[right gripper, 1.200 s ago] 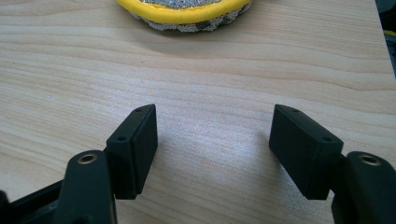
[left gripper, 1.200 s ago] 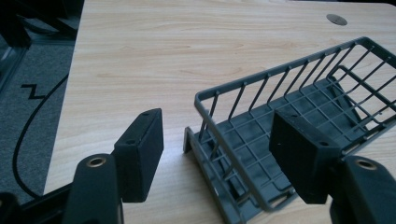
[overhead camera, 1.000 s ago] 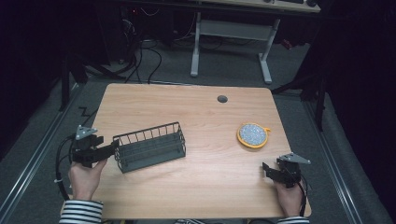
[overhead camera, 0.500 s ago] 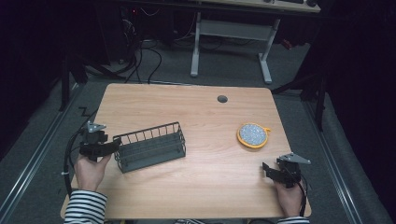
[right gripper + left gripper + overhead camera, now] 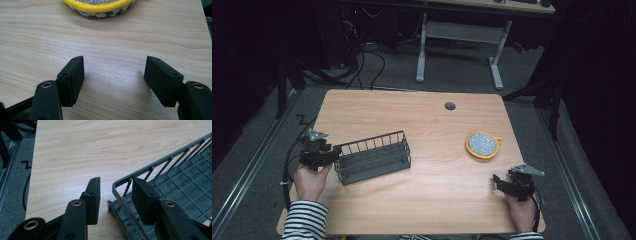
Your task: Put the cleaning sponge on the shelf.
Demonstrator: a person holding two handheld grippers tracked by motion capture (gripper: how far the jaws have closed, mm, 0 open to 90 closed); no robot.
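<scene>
left gripper (image 5: 331, 154): jaws apart, one on each side of the end wall of the wire basket (image 5: 373, 158), not squeezing | basket: long way runs left to right across the table (image 5: 422, 120) | right gripper (image 5: 498, 181): wide apart, holds nothing, well away from basket, near the yellow round thing (image 5: 482, 144)

Wire basket (image 5: 373, 157) left of centre on table (image 5: 427, 125); round pad (image 5: 482, 145) well apart to its right; grommet hole (image 5: 450, 106) behind both.
</scene>
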